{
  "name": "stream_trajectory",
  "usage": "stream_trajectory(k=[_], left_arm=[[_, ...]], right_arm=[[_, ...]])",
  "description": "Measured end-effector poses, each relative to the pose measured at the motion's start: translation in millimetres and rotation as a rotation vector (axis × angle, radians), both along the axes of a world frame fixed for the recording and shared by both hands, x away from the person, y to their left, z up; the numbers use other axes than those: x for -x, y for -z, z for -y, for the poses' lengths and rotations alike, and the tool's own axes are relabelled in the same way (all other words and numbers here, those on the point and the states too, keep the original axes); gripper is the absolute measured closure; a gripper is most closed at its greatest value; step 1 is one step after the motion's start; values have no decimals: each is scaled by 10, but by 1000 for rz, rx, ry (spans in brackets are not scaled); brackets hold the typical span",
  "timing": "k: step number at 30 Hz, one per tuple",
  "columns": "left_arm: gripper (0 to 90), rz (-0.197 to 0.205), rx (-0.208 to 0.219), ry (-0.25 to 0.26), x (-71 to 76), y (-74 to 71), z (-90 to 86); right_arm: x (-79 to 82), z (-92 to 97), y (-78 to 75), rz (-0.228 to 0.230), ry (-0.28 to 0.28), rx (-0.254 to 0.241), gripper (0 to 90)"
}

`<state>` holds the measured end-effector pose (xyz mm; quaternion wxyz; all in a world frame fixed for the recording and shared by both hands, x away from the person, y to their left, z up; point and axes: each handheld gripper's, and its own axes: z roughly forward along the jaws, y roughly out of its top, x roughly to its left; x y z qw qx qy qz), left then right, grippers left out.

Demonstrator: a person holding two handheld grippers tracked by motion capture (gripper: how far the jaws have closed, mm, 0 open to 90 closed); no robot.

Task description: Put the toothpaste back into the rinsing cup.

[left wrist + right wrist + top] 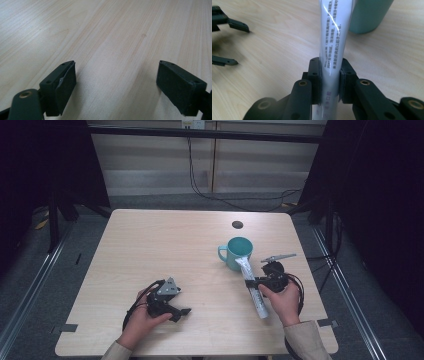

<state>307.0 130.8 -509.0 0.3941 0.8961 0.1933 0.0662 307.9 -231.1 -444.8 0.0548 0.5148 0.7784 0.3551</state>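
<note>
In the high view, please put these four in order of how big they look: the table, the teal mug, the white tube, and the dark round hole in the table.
1. table, largest by far.
2. teal mug and white tube: too alike to rank; the mug is wider, the tube longer.
3. dark round hole, smallest.

Layout on counter

Mug stands right of centre on the counter. Tube leans from the mug rim toward the near edge, clamped in the right gripper. Left gripper sits near-left, well apart, on bare counter.
</note>
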Motion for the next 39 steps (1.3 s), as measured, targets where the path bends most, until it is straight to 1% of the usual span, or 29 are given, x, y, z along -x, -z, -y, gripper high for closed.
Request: stream_trajectory(k=[2,5,7,9,12,14,16,19,21,22,24,27,29,32,35,39], left_arm=[[160,0,0,0,0,0,0],[160,0,0,0,0,0,0],[160,0,0,0,0,0,0],[160,0,0,0,0,0,0],[160,0,0,0,0,0,0],[160,0,0,0,0,0,0],[160,0,0,0,0,0,0],[160,0,0,0,0,0,0],[160,0,0,0,0,0,0],[160,0,0,0,0,0,0],[160,0,0,0,0,0,0],[160,0,0,0,0,0,0],[160,0,-1,0,0,0,0],[160,0,0,0,0,0,0],[160,0,0,0,0,0,0],[160,0,0,0,0,0,0]], right_arm=[[7,24,-15,36,1,-33,751],[20,42,-59,91,13,-45,752],[19,56,-85,123,12,-77,752],[17,62,-112,139,5,-99,751],[25,47,-153,163,-3,-96,751],[35,40,-175,183,-2,-108,751],[45,37,-198,193,-5,-117,751],[59,33,-237,216,-7,-125,751],[61,35,-261,240,-15,-123,751],[68,35,-277,243,-5,-125,751],[69,40,-299,259,-6,-131,751],[62,52,-323,292,2,-144,752],[56,54,-338,306,7,-151,752],[43,55,-359,320,14,-166,751],[32,54,-381,339,22,-167,751],[3,61,-395,352,29,-181,750]])
